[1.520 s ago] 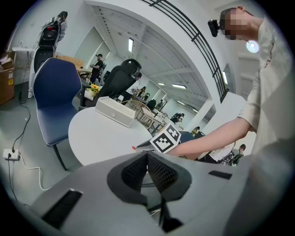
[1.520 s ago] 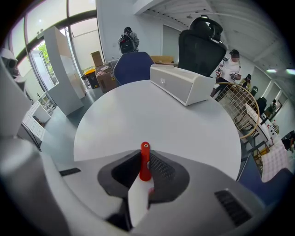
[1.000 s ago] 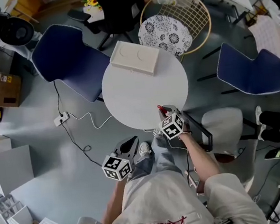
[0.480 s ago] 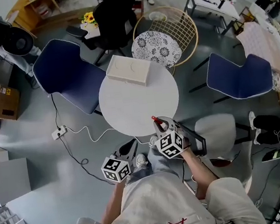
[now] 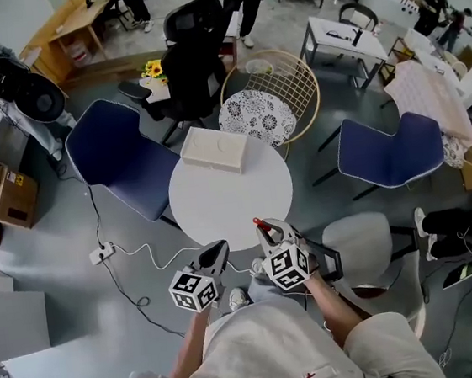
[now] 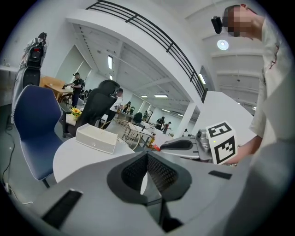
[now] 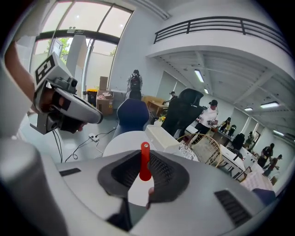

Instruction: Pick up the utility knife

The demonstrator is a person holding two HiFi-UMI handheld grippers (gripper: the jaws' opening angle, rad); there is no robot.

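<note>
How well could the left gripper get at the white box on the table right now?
Probably yes, with a forward reach. The left gripper hangs by the near edge of the table, jaws together; the box sits at the far edge, with only bare tabletop between. The right gripper, holding the knife, stands aside.

**Both grippers raised at the near edge of the table, the right one clamped on the knife**

The person holds the two grippers side by side, close in front of the torso, at the near rim of the round white table point(image 5: 230, 195). The left gripper point(image 5: 219, 248) sits just off that rim and points toward the table. Its pads point(image 6: 159, 173) meet at the tips with nothing between them. The right gripper point(image 5: 266, 230) reaches just over the rim, tilted downward. Its pads point(image 7: 160, 168) press on the red utility knife point(image 7: 144, 161), whose end sticks out past the jaws. Both bare forearms point(image 5: 335, 312) angle inward from the body, and each marker cube point(image 5: 286, 267) faces up.
</note>
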